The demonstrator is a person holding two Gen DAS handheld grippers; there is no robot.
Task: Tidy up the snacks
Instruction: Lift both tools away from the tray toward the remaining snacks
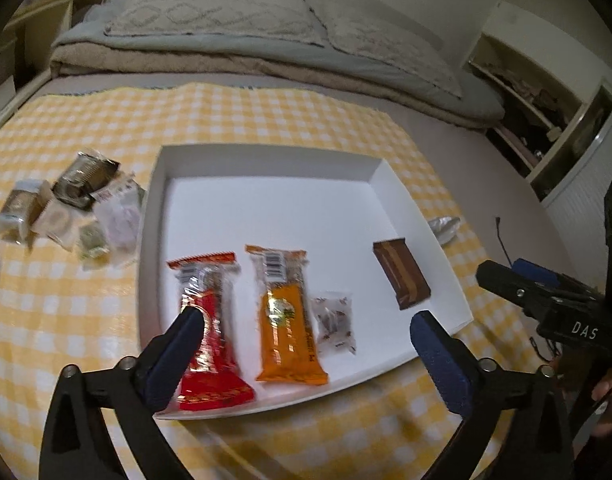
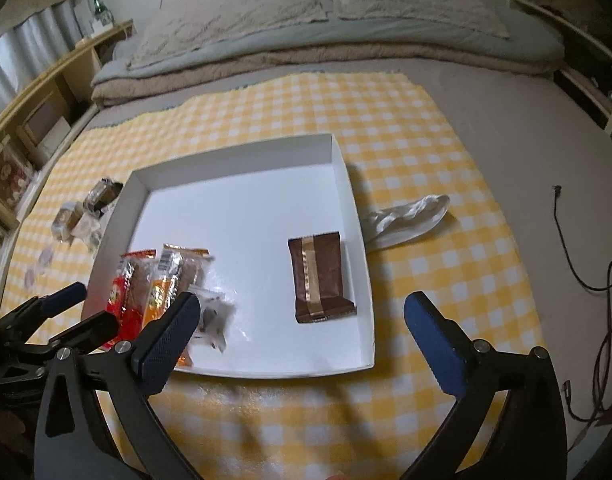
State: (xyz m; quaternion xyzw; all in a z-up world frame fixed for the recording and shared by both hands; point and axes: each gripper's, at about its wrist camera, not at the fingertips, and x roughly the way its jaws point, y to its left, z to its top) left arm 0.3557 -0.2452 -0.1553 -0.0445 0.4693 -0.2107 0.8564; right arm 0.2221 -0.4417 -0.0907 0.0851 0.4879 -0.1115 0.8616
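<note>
A white shallow box (image 1: 265,160) (image 2: 233,168) lies on a yellow checked cloth. In it lie a red bar (image 1: 209,332) (image 2: 123,300), an orange bar (image 1: 285,320) (image 2: 161,292), a small clear packet (image 1: 334,320) (image 2: 213,316) and a brown packet (image 1: 402,274) (image 2: 320,276). A pile of loose snacks (image 1: 73,204) (image 2: 85,212) lies left of the box. My left gripper (image 1: 306,344) is open and empty above the box's near edge, its left finger over the red bar. My right gripper (image 2: 301,328) is open and empty over the box's near right part.
A white crumpled wrapper (image 2: 410,216) (image 1: 444,226) lies on the cloth right of the box. Folded bedding and pillows (image 2: 306,20) lie behind the cloth. A black cable (image 2: 586,272) runs on the mattress at right. Shelves (image 1: 526,92) stand at far right.
</note>
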